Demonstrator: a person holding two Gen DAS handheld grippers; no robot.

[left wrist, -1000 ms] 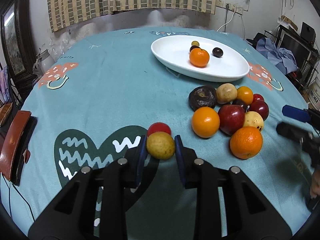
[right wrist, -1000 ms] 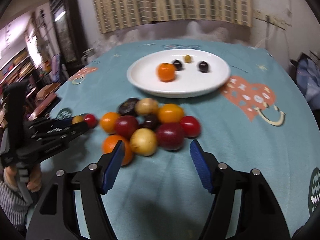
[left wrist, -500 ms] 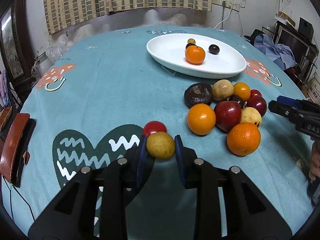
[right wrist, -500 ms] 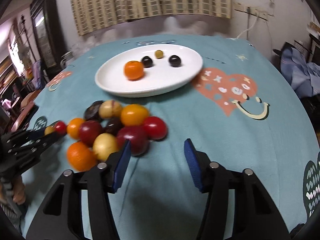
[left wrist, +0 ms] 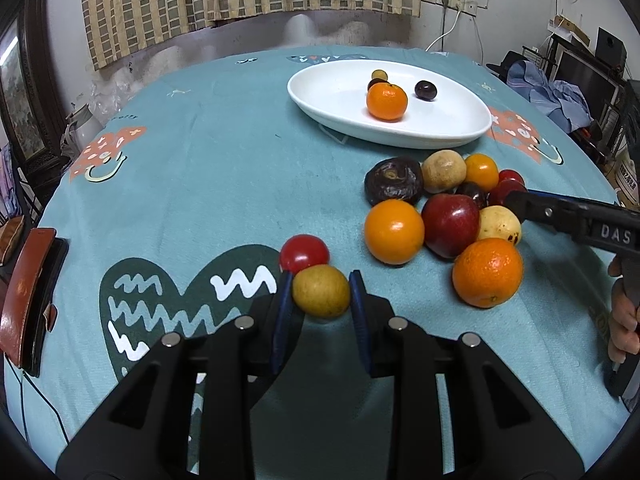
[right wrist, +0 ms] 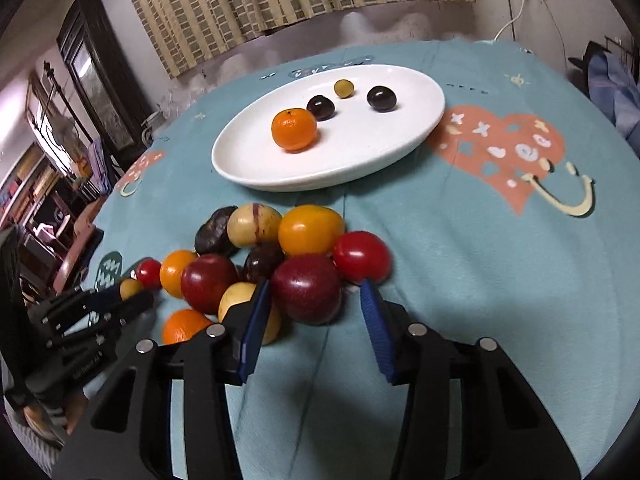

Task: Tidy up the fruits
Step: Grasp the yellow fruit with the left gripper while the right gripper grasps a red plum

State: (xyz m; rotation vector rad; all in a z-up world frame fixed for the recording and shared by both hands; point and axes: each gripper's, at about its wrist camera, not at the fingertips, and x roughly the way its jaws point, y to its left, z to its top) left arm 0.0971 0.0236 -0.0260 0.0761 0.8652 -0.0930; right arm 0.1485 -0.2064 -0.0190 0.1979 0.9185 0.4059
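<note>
My left gripper (left wrist: 320,292) is shut on a small yellow-green fruit (left wrist: 321,290), right next to a red cherry tomato (left wrist: 304,253) on the teal tablecloth. My right gripper (right wrist: 316,300) is open, its blue pads on either side of a dark red plum (right wrist: 307,294) at the near edge of a fruit pile (right wrist: 260,256). The pile also shows in the left wrist view (left wrist: 444,216). A white oval plate (right wrist: 360,160) behind the pile holds an orange mandarin (right wrist: 294,129), two dark fruits and a small green one.
A brown leather case (left wrist: 26,292) lies at the table's left edge. A curtain and wall stand behind the table. Clothes and furniture (left wrist: 560,92) are at the right. The person's hand (left wrist: 624,320) holds the right gripper.
My right gripper has moved forward to the fruit pile, and its pads now flank the dark red plum. My left gripper still holds the yellow-green fruit in about the same place.
</note>
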